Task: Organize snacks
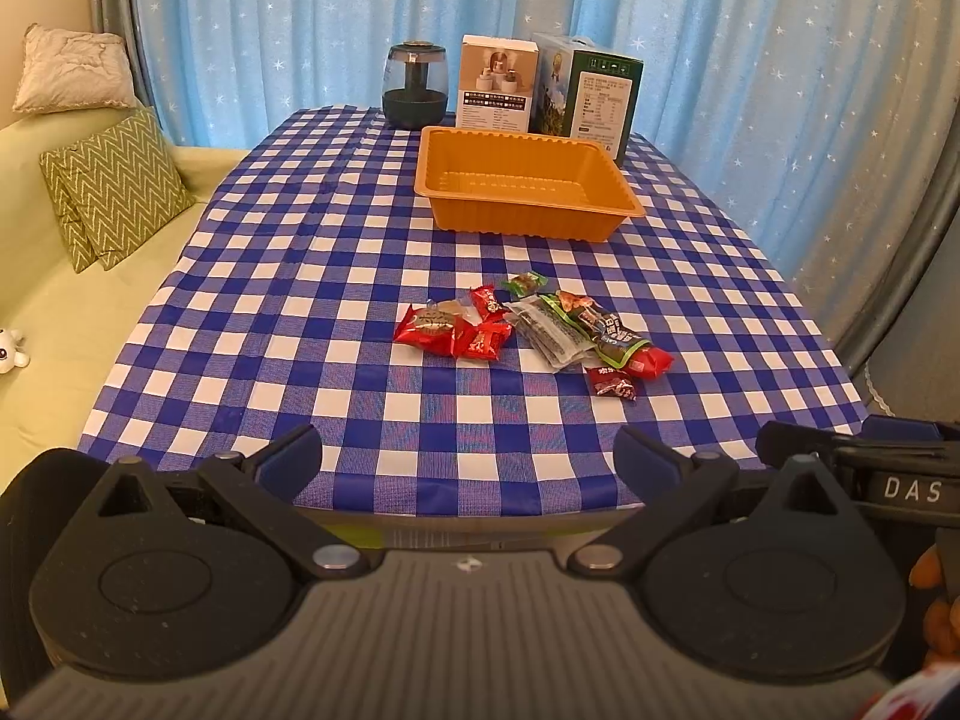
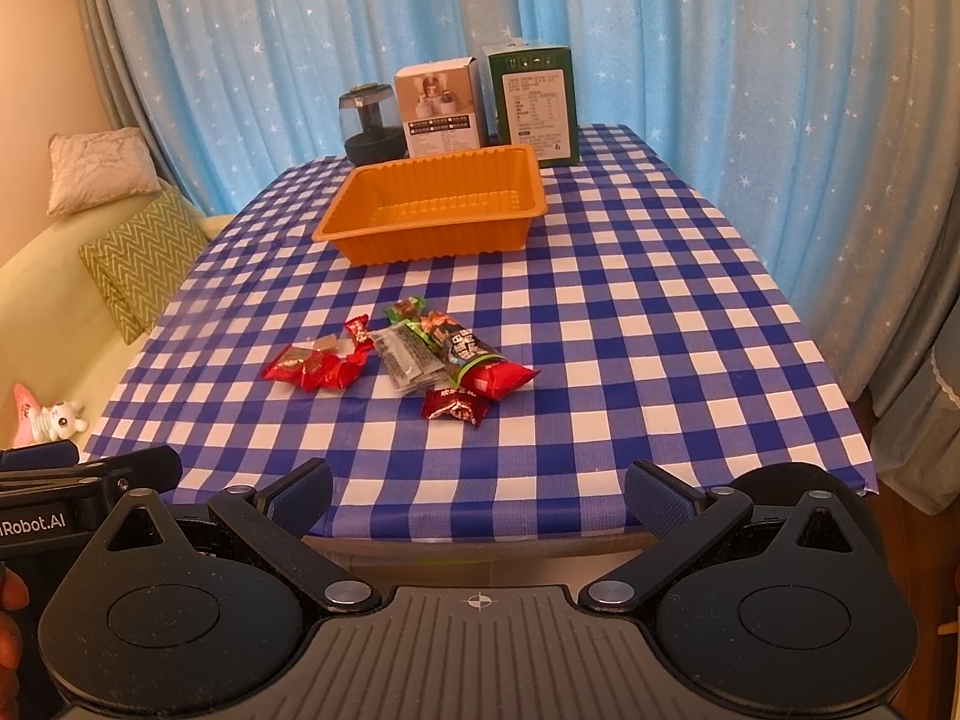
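Several small snack packets (image 1: 528, 330) (image 2: 402, 360), red, green, dark and clear, lie in a loose heap in the middle of the blue-and-white checked table (image 1: 300, 300) (image 2: 630, 330). Behind them stands an empty orange plastic tray (image 1: 525, 183) (image 2: 432, 207). My left gripper (image 1: 471, 459) hovers open over the table's near edge, well short of the snacks, nothing between its fingers. My right gripper (image 2: 480, 489) is likewise open and empty at the near edge. Each gripper's side shows at the edge of the other's view.
At the table's far end stand a dark round humidifier (image 1: 415, 84) (image 2: 373, 126), a white box (image 1: 497, 83) (image 2: 441, 105) and a green box (image 1: 591, 95) (image 2: 534, 105). Left of the table is a green sofa (image 1: 48, 324) with cushions. Blue starred curtains hang behind.
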{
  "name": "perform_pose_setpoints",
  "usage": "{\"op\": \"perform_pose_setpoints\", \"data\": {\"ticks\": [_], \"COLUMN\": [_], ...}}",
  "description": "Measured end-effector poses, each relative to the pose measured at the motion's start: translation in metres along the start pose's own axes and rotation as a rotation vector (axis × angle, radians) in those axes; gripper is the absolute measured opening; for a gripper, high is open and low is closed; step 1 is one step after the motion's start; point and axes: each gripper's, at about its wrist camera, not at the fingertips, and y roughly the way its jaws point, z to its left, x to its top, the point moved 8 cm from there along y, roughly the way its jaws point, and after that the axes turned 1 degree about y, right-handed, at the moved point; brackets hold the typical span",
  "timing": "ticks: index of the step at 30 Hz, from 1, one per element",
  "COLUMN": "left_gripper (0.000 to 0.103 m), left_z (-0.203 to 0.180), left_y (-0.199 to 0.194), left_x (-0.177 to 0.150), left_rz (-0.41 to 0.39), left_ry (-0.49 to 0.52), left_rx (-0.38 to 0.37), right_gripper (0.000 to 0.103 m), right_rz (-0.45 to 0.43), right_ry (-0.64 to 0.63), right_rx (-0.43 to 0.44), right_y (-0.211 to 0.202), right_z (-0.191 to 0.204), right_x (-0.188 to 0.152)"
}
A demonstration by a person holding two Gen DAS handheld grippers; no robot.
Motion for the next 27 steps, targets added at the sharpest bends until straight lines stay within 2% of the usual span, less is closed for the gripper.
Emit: {"op": "perform_pose_setpoints", "data": {"ticks": [27], "left_gripper": [0.103], "left_z": [-0.0026], "left_y": [0.0006], "left_x": [-0.0001], "left_rz": [0.001], "left_ry": [-0.001], "left_rx": [0.001], "right_gripper": [0.103], "right_rz": [0.001], "right_ry": [0.000], "right_rx": [0.000], "right_y": [0.0018], "right_z": [0.0005], "right_x": [-0.0008]}}
